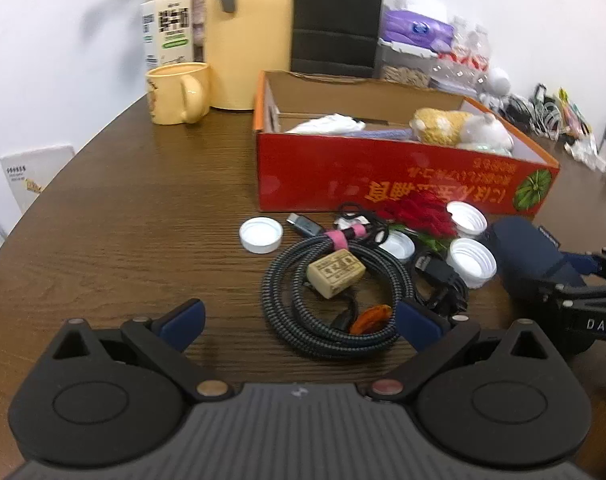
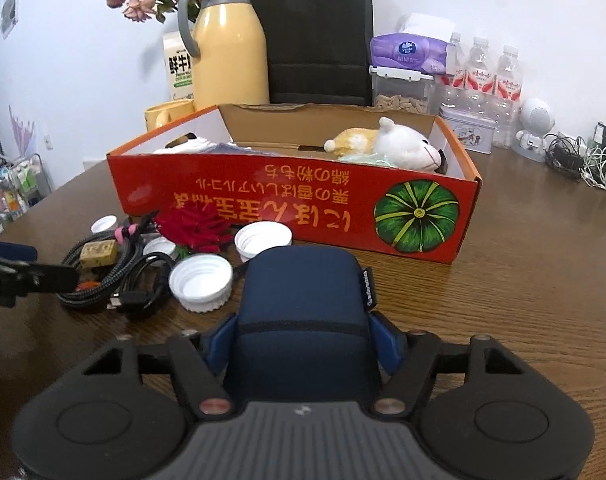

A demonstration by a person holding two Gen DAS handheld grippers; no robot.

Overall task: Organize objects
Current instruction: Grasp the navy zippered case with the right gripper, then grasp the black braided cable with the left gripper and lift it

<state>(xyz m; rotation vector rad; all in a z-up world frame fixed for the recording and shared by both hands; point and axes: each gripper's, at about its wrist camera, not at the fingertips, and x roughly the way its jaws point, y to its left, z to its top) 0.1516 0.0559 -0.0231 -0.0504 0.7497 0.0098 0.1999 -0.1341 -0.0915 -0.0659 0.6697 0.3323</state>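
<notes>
My left gripper (image 1: 301,322) is open just above the table, with a coiled braided cable (image 1: 287,304) lying between and ahead of its blue fingertips. A beige block (image 1: 335,276) rests on the coil. Beyond it lie black cables (image 1: 443,280), a red fabric flower (image 1: 419,216) and white bottle caps (image 1: 261,235). My right gripper (image 2: 305,344) is shut on a navy pouch (image 2: 303,292), its blue pads against both sides. The open red cardboard box (image 2: 263,196) stands behind, holding a plush toy (image 2: 399,146) and some cloth.
A yellow mug (image 1: 179,92), a yellow thermos (image 1: 249,36), a milk carton and a black bag stand behind the box. Tissues, water bottles (image 2: 479,76), a tin and tangled chargers (image 2: 583,160) line the back right. The table's curved edge runs along the left.
</notes>
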